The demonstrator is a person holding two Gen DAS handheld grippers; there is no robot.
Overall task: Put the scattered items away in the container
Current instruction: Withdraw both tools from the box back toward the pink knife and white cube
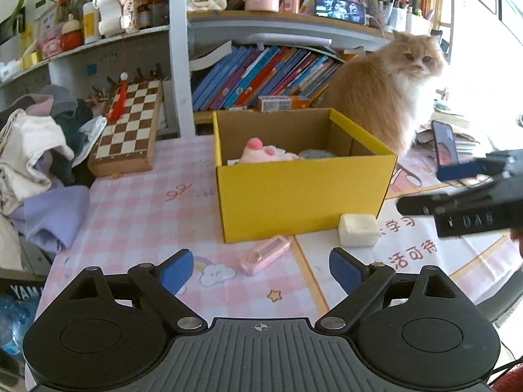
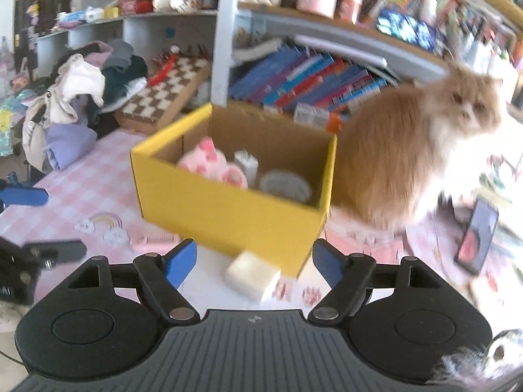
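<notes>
A: Where's the white foam block [image 2: 252,273]?
B: On the table [image 1: 137,215], touching the yellow cardboard box [image 2: 228,215], dead ahead of the right claw [image 2: 255,263], wide open, empty.
A: The left claw [image 1: 261,269]?
B: Also agape, empty; the flat pink case [image 1: 265,254] lies slantwise before it. Cloth reads "66".

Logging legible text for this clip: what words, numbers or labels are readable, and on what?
"99": handwritten in red on the pink checked tablecloth.
"学习" and "活可待": printed on the white mat, seen upside down.
"YAM": white letters on a dark object at the left edge, cut off.
Book spines, small carton: too small to read.
</notes>
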